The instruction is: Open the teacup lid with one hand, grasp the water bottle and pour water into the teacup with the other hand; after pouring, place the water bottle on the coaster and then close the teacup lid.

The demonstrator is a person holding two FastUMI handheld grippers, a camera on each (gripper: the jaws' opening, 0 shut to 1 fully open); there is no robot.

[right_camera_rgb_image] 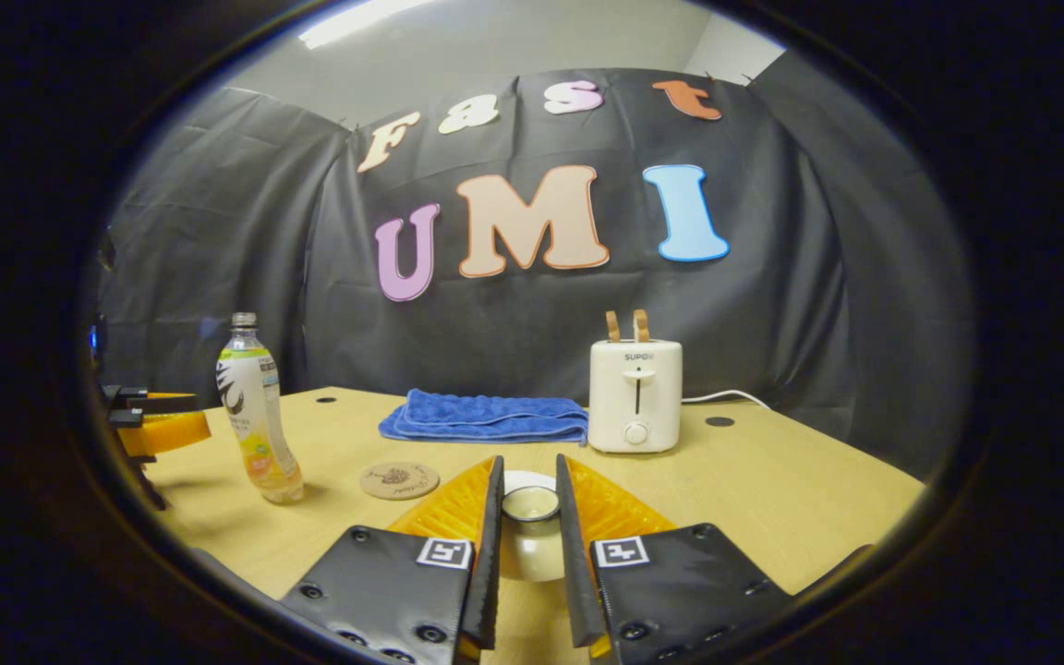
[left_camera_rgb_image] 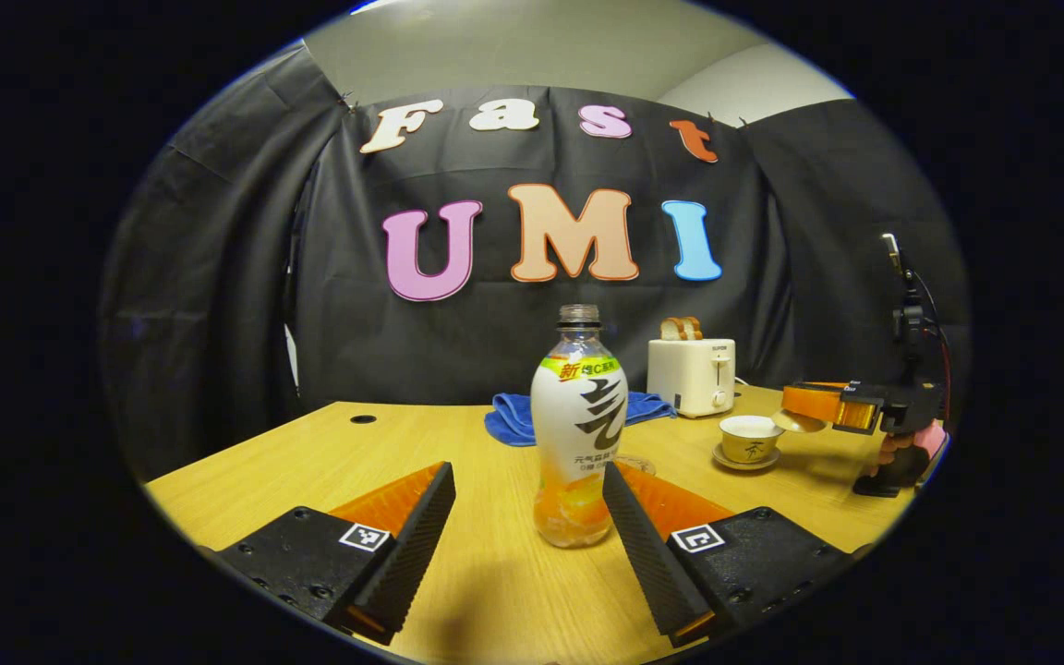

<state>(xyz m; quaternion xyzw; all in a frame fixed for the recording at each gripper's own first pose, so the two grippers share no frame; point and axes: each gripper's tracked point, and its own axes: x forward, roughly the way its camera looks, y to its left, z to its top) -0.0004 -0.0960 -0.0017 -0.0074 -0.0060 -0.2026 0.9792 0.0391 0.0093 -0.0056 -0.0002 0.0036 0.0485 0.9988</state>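
1. Nearest in the right gripper view, the right gripper (right_camera_rgb_image: 529, 554) has its fingers drawn narrow on either side of the small pale teacup lid (right_camera_rgb_image: 530, 503); the lid sits between the finger faces and both seem to press on its knob, lifted above the desk (right_camera_rgb_image: 800, 499).
2. From the left gripper view, that same gripper shows at the far right, held by a hand (left_camera_rgb_image: 906, 453), with the lid's round underside just beside and above the teacup (left_camera_rgb_image: 750, 438).
3. Uncovered, the teacup is a cream cup with a dark mark on its side, standing on a matching saucer (left_camera_rgb_image: 744, 462) on the desk.
4. Upright on the desk, the water bottle (left_camera_rgb_image: 578, 429) is clear plastic with a white label and orange at its base, and it has no cap on its neck.
5. Spread wide, the left gripper (left_camera_rgb_image: 527, 517) has its fingers on either side of the bottle's lower part, apart from it and not touching.
6. Round and tan, the coaster (right_camera_rgb_image: 399, 480) lies flat just beside the bottle in the right gripper view.
7. Farther back lie a folded blue towel (right_camera_rgb_image: 486, 417) and a white toaster (right_camera_rgb_image: 635, 395) with bread slices standing in its slots.
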